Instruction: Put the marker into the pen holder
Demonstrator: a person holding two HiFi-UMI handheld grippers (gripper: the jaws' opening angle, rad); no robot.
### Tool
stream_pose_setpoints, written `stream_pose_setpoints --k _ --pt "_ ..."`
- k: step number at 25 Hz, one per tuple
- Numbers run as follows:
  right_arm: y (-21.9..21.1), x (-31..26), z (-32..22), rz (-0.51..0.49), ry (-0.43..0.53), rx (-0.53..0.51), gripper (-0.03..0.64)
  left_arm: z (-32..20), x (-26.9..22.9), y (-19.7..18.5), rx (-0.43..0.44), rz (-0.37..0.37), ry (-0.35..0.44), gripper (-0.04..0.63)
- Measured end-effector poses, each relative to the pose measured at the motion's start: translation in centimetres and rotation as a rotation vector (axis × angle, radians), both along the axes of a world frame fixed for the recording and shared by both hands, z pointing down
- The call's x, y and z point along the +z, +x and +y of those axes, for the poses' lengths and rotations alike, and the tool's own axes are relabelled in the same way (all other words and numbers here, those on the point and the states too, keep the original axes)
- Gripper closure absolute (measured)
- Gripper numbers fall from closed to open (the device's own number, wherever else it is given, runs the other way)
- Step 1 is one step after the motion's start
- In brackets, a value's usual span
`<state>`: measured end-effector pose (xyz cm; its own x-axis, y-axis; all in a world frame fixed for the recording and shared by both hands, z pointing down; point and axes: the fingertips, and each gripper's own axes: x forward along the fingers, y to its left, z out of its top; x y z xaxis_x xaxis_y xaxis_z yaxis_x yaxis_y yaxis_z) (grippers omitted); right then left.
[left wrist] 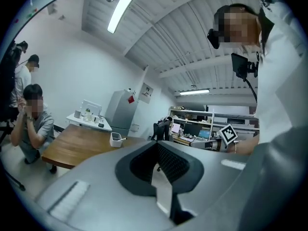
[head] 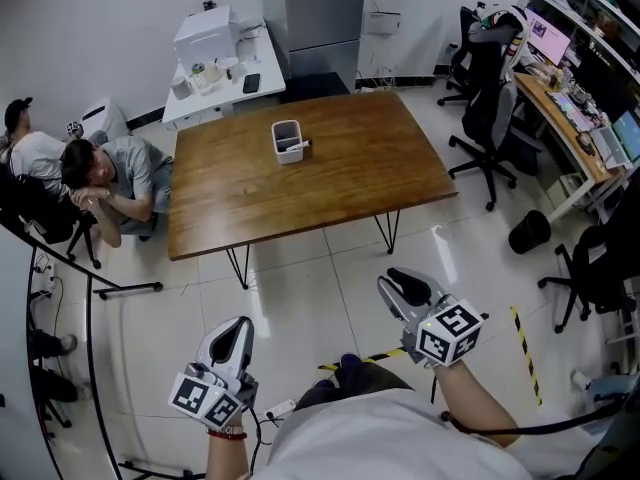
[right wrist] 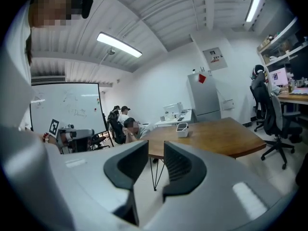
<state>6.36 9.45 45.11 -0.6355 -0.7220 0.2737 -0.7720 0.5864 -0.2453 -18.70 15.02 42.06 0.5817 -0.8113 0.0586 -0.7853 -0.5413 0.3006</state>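
A white pen holder [head: 287,140] stands on the far half of the brown wooden table [head: 330,183]. A marker [head: 299,146] rests in it, one end poking over its right rim. Both grippers hang over the tiled floor close to the person's body, well short of the table. My left gripper [head: 232,336] has its jaw tips together and holds nothing. My right gripper [head: 405,288] shows a narrow gap between its jaws with nothing in it. The pen holder [left wrist: 115,139] looks small and distant past the left gripper [left wrist: 156,146]. The same pen holder [right wrist: 182,129] is far beyond the right gripper [right wrist: 155,150].
Two people sit on the floor [head: 105,183] left of the table. A white side table [head: 222,73] with small items stands behind it, next to a grey fridge [head: 320,13]. Office chairs [head: 495,108] and a cluttered desk [head: 575,108] fill the right. Striped tape [head: 525,353] marks the floor.
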Motion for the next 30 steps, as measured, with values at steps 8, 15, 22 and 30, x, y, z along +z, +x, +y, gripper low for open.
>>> stream_pose_setpoints --k 8,15,22,30 --pt "-4.5 -4.4 6.4 -0.103 0.164 -0.125 0.527 3.6 -1.5 2.9 0.109 0.032 0.041 0.595" --pt "-5.1 -6.3 6.9 -0.085 0.229 -0.188 0.518 5.8 -3.0 1.0 -0.017 0.002 0.066 0.595" --pt "-3.0 -6.4 6.9 -0.054 0.228 -0.185 0.518 5.3 -3.6 2.9 -0.049 0.04 0.063 0.595" --pt "-0.3 -6.2 7.4 -0.015 0.244 -0.141 0.523 4.5 -5.3 6.0 0.006 0.001 0.1 0.595"
